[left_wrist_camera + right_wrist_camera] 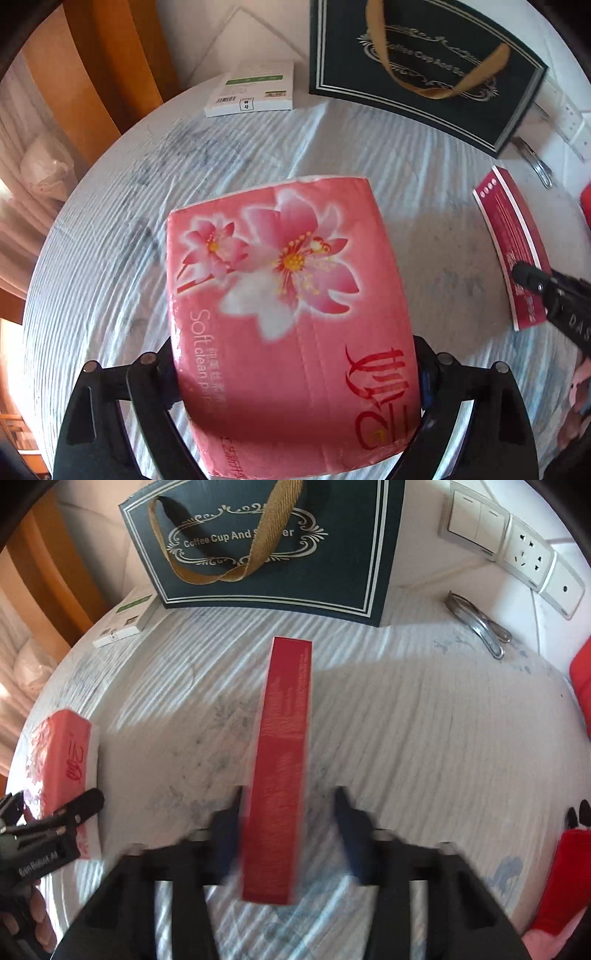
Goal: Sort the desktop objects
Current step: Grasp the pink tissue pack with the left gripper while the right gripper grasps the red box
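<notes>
My left gripper (295,373) is shut on a pink flowered tissue pack (288,295), its fingers pressing both sides; the pack also shows at the left of the right wrist view (62,760). A long red box (282,760) stands on its narrow side on the white table between the fingers of my right gripper (288,812). The left finger touches the box; the right finger (351,823) stands apart from it with a gap. The box also shows in the left wrist view (513,251), with a right fingertip (524,275) on it.
A dark green gift bag (266,550) with a gold ribbon handle stands at the back. A white flat box (255,90) lies left of it. A metal clip (476,624) lies at the right near wall sockets (524,554). Red items (581,690) sit at the right edge.
</notes>
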Motion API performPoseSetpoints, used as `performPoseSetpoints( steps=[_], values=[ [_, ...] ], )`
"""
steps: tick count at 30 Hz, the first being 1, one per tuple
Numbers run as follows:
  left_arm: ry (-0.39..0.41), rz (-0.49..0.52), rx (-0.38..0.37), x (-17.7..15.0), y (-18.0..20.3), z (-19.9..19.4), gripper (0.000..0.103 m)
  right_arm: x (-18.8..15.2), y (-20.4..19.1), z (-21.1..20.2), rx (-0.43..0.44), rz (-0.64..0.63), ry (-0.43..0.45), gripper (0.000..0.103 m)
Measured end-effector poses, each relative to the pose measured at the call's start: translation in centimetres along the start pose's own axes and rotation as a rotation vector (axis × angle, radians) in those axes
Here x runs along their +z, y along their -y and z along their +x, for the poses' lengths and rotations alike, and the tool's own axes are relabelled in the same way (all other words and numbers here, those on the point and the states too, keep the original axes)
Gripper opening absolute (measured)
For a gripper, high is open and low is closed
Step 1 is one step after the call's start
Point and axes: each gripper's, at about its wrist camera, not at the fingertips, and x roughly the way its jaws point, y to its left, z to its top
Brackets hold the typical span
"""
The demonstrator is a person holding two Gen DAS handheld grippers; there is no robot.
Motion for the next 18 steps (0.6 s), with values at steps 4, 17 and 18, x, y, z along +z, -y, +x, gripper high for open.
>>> performPoseSetpoints(
  steps=[4, 17, 18],
  values=[
    [0.014, 0.029, -0.043, -5.1, 0.6, -2.9, 0.091, -2.0, 0.0, -2.7, 0.036, 0.005, 0.019, 0.025],
    [0.065, 0.158, -0.158, -15.6, 3.3, -14.7, 0.091, -14.9, 2.1, -19.2, 0.064, 0.075, 0.133, 0.025],
    [0.092, 0.174, -0.170, -15.8, 3.9, -16.3, 0.091, -15.9, 2.6, -21.2, 0.061, 0.090, 0.166, 0.025]
  ],
)
